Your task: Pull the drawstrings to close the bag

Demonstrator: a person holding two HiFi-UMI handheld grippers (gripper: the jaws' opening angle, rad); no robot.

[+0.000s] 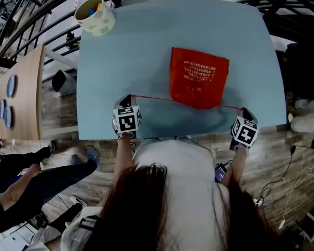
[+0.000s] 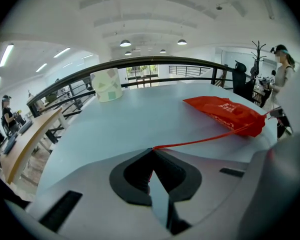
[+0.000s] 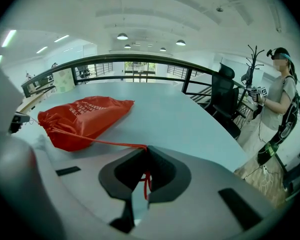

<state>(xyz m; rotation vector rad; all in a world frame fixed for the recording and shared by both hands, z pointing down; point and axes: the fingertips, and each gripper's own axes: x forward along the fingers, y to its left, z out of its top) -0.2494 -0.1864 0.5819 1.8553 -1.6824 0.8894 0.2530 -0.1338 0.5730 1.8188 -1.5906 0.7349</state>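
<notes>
Two grippers, one cord apiece. At the left, my left gripper [image 1: 130,97] was clamped on the left drawstring [image 2: 200,141]; its jaws met with the red cord coming out just where they closed. From that point the cord ran taut to the right and slightly away from me, low over the blue table [image 1: 146,35].

In the middle, the red bag [image 1: 199,77] lay flat on the table, between the two grippers and a little farther from me than either. Its gathered mouth faced me, and its long axis ran away toward the far edge, roughly square to the line of the cords.

At the right, my right gripper [image 1: 242,109] was likewise pinched shut on the right drawstring [image 3: 105,143], a loose end of the cord hanging down between its jaws.

The bag sat nearer the right gripper, so the left cord spanned the longer stretch. I judged the mouth to be already drawn narrow. Any further tightening would call for parting my hands outward along that one line, left and right.
</notes>
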